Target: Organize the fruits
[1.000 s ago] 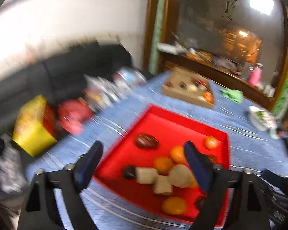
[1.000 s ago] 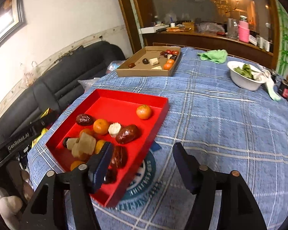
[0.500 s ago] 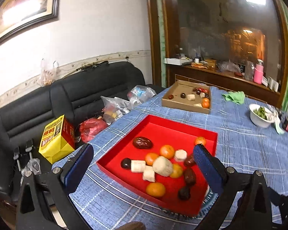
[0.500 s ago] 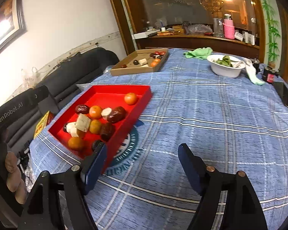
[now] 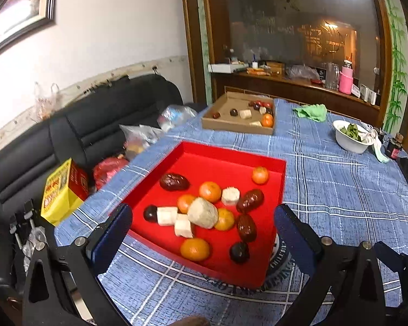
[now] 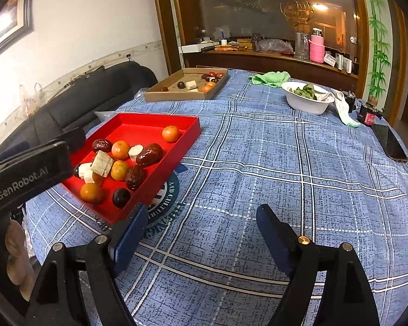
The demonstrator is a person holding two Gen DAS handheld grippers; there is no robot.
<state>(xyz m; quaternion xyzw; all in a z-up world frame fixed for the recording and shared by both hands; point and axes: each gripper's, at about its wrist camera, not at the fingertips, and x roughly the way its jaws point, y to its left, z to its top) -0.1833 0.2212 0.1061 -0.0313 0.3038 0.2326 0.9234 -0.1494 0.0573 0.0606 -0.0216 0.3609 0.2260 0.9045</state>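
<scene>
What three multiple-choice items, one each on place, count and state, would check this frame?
1. Where does the cardboard box sit relative to the red tray?
A. Farther along the table
B. Inside it
C. On the sofa

2. How many orange fruits lie in the red tray?
A. Two
B. Five
C. Eight

3. What is the right gripper doing?
A. Clamping a fruit
B. Gripping the tray
C. Open, empty

Key: A, the box lies beyond the tray toward the cabinet; B, five show in both views; C, only tablecloth lies between the spread fingers.
</scene>
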